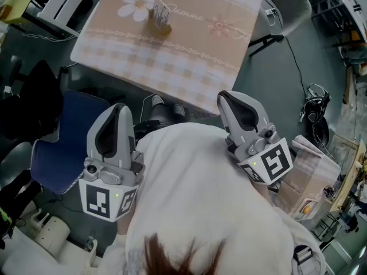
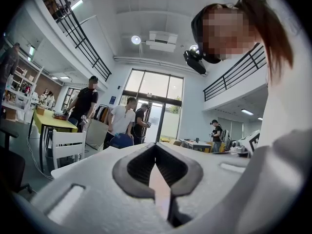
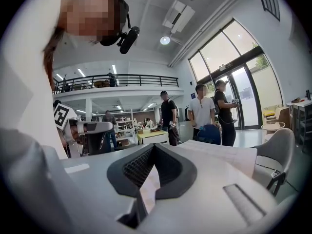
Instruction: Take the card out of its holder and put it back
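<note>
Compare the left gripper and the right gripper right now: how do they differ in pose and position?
In the head view, the left gripper points straight up the picture, while the right gripper angles up-left. The left gripper sits beside a blue chair; the right gripper's tip is by the table's near edge. Both are shut, empty and well short of the card.

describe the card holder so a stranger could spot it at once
On the table with the pink checked cloth, look toward the far edge. The card holder stands just right of the big white daisy print. It is the only raised thing there: a tan base with a white card upright in it.
</note>
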### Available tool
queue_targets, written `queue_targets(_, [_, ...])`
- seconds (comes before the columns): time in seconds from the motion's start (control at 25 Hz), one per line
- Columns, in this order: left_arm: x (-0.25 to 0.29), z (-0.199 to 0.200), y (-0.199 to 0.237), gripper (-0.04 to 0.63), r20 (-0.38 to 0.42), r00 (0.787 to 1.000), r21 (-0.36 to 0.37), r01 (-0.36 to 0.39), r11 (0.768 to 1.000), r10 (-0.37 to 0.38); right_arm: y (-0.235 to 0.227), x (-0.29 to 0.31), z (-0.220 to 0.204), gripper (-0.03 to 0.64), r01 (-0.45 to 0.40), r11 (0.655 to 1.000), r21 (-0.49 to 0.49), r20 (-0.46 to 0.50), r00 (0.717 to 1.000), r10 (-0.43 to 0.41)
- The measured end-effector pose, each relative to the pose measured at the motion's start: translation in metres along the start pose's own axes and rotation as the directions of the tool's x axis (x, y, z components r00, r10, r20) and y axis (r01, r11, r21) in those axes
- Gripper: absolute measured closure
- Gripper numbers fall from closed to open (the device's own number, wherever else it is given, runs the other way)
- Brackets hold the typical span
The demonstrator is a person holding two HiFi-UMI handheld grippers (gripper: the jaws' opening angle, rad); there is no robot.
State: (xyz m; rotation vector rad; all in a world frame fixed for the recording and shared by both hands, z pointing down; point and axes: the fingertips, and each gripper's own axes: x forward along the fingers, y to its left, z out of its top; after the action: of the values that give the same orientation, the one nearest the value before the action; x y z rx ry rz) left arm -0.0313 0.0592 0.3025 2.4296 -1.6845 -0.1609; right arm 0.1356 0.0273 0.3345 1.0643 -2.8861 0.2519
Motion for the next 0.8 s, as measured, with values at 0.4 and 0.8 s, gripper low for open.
queue_targets(0.4, [-0.007,0.0,-0.001,0.595,0.01,1.0,-0.008,0.003,1.0,-0.002,0.009,-0.001,-0.002,0.617,-0.016,1.0,-0.014,-0.012,1.0,0.015])
queue_targets(0.8, [-0.015,-0.001,0.0,0.595,0.017,1.0,-0.009,-0.01,1.0,0.01,0.014,-0.003,-0.006,0.618,-0.022,1.0,-0.02,-0.024,0.999,0.021])
